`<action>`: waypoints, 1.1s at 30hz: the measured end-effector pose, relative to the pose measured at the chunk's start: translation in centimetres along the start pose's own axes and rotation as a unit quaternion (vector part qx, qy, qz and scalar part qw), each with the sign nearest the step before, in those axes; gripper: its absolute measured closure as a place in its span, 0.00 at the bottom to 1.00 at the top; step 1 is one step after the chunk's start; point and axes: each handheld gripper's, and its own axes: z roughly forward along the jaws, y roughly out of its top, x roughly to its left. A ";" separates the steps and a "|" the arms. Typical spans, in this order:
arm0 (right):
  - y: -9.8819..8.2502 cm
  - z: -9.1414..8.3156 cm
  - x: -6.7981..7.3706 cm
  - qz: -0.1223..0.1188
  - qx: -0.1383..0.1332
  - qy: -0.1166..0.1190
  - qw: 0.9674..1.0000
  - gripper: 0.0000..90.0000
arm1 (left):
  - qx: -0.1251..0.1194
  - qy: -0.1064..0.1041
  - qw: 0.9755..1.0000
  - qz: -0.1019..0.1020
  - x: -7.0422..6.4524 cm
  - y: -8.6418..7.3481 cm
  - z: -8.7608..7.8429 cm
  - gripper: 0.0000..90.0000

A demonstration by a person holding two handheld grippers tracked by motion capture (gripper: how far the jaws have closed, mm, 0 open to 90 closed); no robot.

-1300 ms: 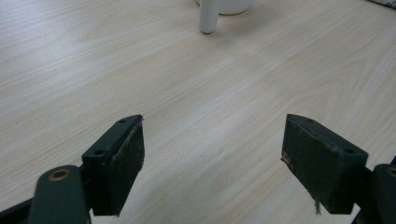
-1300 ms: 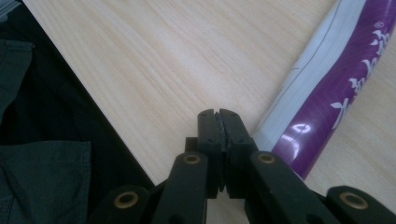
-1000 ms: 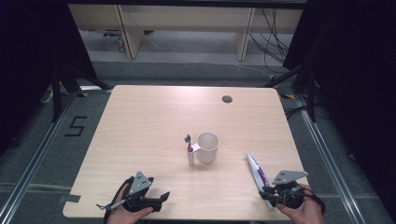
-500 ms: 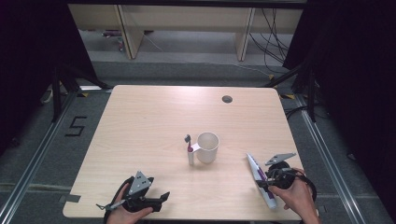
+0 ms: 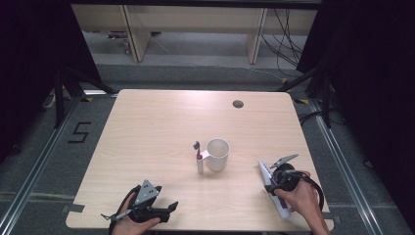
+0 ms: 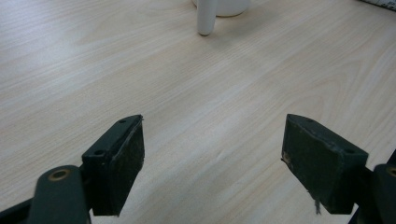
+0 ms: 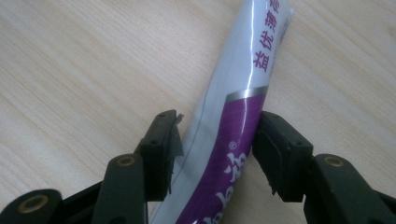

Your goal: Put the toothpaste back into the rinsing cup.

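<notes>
- Two grippers are listed: left gripper (image 5: 164, 209), at the near left edge of the table (image 5: 147, 127), jaws wide apart, nothing between them.
- Mug (image 5: 218, 154), mid-table; a toothbrush (image 5: 198, 156) is leaned beside it.
- Right gripper (image 7: 217, 149): jaws, just closing, are set astride the tube (image 7: 243, 98), apparently not yet clamped.
- Tube lies flat, near right.
- Step judged: grasping; a firm squeeze is called for, then a lift.

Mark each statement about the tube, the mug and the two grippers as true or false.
1. The toothpaste tube lies between the right gripper's jaws. True.
2. The left gripper holds the mug. False: its jaws stand open over bare table.
3. The mug lies on its side. False: it stands upright.
4. A toothbrush is beside the mug. True.
5. The tube is inside the mug. False: it lies on the table.
</notes>
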 end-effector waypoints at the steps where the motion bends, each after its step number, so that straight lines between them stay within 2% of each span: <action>1: 0.1 0.1 0.0 -0.004 0.001 -0.002 1.000 0.56 | 0.000 0.001 1.000 0.000 0.0 0.0 0.0 0.23; 4: 0.2 0.4 0.1 -0.005 0.014 -0.002 1.000 0.60 | 0.000 0.001 1.000 0.001 0.0 0.0 0.0 0.23; 5: 0.3 0.5 0.0 -0.016 0.013 0.000 1.000 0.61 | 0.000 0.000 1.000 0.001 0.0 0.0 0.0 0.23; 7: 0.4 0.6 0.2 -0.009 0.018 0.007 1.000 0.63 | -0.002 -0.001 1.000 -0.001 0.0 0.0 0.0 0.23; 8: 0.5 0.6 0.0 -0.026 0.014 0.005 1.000 0.64 | -0.002 -0.001 1.000 -0.001 0.0 0.0 0.0 0.23; 9: 0.5 0.6 0.3 -0.011 0.021 0.003 1.000 0.65 | -0.001 -0.004 1.000 0.000 0.0 0.0 -0.1 0.23; 11: 0.6 0.5 0.4 -0.015 0.027 0.003 1.000 0.67 | -0.008 -0.003 1.000 -0.009 -0.1 0.0 0.0 0.23; 13: 0.8 0.5 0.5 -0.018 0.033 0.004 0.999 0.67 | -0.002 -0.003 1.000 -0.001 0.0 0.0 -0.1 0.23; 16: 1.0 0.5 0.6 -0.025 0.037 -0.001 0.999 0.68 | -0.003 -0.003 1.000 0.000 0.0 0.0 -0.1 0.23; 17: 1.0 0.5 0.7 -0.018 0.042 0.006 0.999 0.68 | -0.003 -0.003 1.000 0.000 0.0 0.0 -0.1 0.23; 19: 1.2 0.7 0.5 -0.040 0.036 0.002 0.999 0.69 | -0.009 -0.003 1.000 -0.008 -0.1 0.0 0.0 0.23; 21: 1.3 0.6 0.5 -0.036 0.044 0.008 0.998 0.70 | -0.009 -0.002 1.000 -0.007 -0.2 0.0 0.0 0.23; 22: 1.3 0.6 0.7 -0.024 0.050 0.012 0.998 0.70 | -0.002 -0.003 1.000 0.001 -0.1 0.0 -0.1 0.23; 23: 1.3 0.6 0.6 -0.028 0.049 0.012 0.998 0.71 | -0.010 -0.002 1.000 -0.008 -0.2 0.0 0.0 0.23; 24: 1.3 0.6 0.6 -0.029 0.047 0.014 0.998 0.71 | -0.009 -0.003 1.000 -0.008 -0.1 0.0 0.0 0.23; 25: 1.3 0.7 0.3 -0.041 0.041 0.011 0.998 0.72 | -0.004 -0.001 1.000 -0.001 0.0 0.0 0.0 0.23; 26: 1.3 0.7 0.5 -0.035 0.047 0.014 0.998 0.72 | -0.004 -0.004 1.000 -0.001 -0.1 0.0 -0.1 0.23; 27: 1.3 0.7 0.5 -0.038 0.046 0.012 0.998 0.73 | -0.004 -0.002 1.000 -0.001 0.0 0.0 -0.1 0.23; 29: 1.3 0.6 0.9 -0.021 0.058 0.013 0.998 0.75 | -0.003 -0.003 1.000 -0.002 0.0 0.0 -0.1 0.23; 31: 1.4 0.8 0.6 -0.050 0.046 0.015 0.998 0.78 | -0.001 -0.002 1.000 -0.002 0.0 0.0 -0.1 0.23; 32: 1.4 0.8 0.8 -0.039 0.054 0.018 0.998 0.81 | 0.000 -0.001 1.000 -0.002 0.0 0.0 -0.1 0.23; 33: 1.5 0.7 0.9 -0.043 0.057 0.022 0.997 0.84 | 0.000 0.000 1.000 -0.001 0.0 0.0 -0.1 0.23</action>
